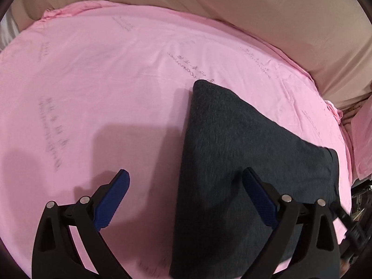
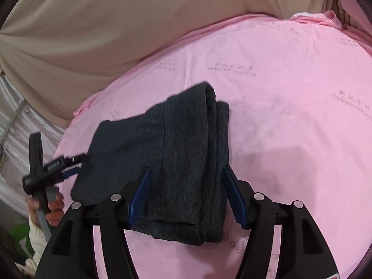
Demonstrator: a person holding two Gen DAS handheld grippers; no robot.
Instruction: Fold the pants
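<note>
The folded dark grey pants point(image 2: 176, 160) lay on the pink sheet point(image 2: 290, 121), both the left gripper point(image 1: 186, 197) and right gripper point(image 2: 186, 194) spread-fingered, gripping nothing.

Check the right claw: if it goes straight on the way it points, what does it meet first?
Most likely the folded dark grey pants. The right claw is open, its fingers straddling the near end of the fold on the pink sheet. Height above the fabric is unclear, so contact may already be close.
</note>
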